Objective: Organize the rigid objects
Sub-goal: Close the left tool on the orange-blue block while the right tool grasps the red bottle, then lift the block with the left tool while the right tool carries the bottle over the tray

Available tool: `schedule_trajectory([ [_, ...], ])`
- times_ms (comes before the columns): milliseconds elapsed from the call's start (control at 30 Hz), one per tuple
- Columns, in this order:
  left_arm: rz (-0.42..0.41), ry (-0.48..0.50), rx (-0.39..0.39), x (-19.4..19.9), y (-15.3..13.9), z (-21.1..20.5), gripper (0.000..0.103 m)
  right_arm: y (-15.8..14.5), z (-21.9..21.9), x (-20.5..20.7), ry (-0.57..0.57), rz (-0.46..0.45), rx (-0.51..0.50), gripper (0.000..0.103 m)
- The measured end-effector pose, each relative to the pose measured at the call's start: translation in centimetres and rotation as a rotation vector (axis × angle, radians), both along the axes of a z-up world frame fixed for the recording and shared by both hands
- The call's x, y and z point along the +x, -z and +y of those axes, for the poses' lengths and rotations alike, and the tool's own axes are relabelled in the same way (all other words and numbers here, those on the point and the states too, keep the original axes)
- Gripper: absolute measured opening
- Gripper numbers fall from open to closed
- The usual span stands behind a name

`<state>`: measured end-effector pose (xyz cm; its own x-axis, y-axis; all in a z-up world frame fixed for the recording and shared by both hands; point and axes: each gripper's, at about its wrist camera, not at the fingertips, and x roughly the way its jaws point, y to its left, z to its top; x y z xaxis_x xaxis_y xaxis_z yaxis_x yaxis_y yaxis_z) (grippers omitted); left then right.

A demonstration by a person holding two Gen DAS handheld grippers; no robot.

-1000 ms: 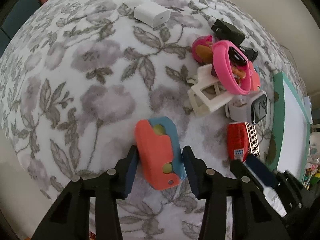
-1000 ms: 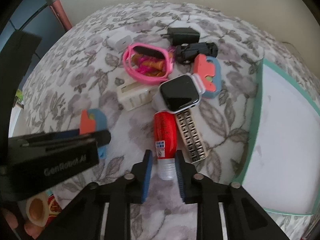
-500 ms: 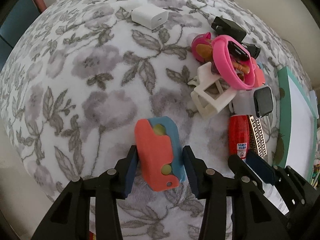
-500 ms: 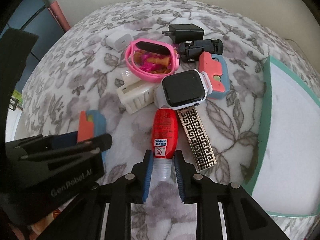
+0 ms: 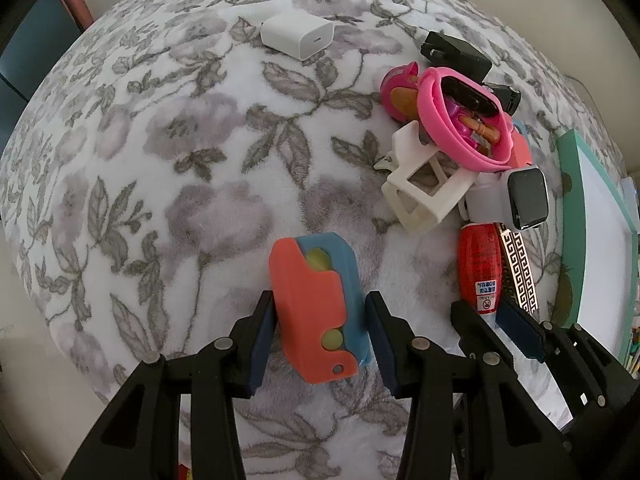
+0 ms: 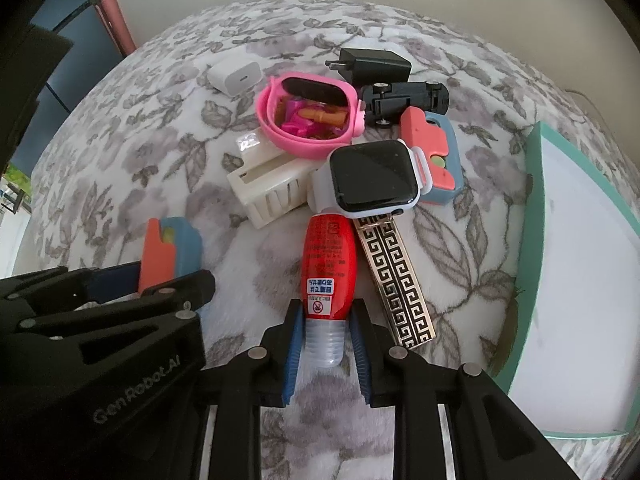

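Both grippers edge forward: left gripper (image 5: 318, 332) brackets orange-blue toy (image 5: 314, 304), right gripper (image 6: 325, 350) straddles red bottle (image 6: 328, 268), jaws apart; closing at six o'clock on its tapered cap risks the bottle squirting out.

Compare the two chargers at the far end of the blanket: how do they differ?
The white charger is a pale rounded cube; the black charger is dark and longer. White shows a port facing the camera; black shows a prong pointing left. White lies apart; black sits against the toy car. Both rest on the blanket.

left wrist: close, looking down-forward | right wrist: same | shared: red bottle (image 5: 479, 267) (image 6: 329, 268), floral cloth (image 5: 192, 160) (image 6: 160, 152)
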<state>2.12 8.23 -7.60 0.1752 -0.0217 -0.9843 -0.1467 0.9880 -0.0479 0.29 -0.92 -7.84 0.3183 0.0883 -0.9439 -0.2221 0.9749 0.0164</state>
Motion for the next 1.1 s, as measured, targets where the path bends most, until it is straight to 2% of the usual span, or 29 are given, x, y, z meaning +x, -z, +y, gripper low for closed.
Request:
schedule_trajectory([
  [300,0.002,0.007,0.026,-0.2,-0.3,-0.9,0.046,-0.7,-2.8,-2.0,0.033,0.037,0.044,0.025],
  [600,0.041,-0.021,-0.043,-0.9,-0.9,-1.3,0.046,-2.4,-5.3,-3.3,0.064,0.046,0.095,0.024],
  [900,-0.002,-0.020,-0.058,-1.3,-4.6,-2.5,0.046,-4.9,-8.4,-4.6,0.123,0.020,0.178,0.023],
  [1100,-0.038,-0.009,-0.058,-1.0,-7.2,-3.0,0.046,-5.2,-10.2,-4.9,0.167,0.021,0.200,0.023],
])
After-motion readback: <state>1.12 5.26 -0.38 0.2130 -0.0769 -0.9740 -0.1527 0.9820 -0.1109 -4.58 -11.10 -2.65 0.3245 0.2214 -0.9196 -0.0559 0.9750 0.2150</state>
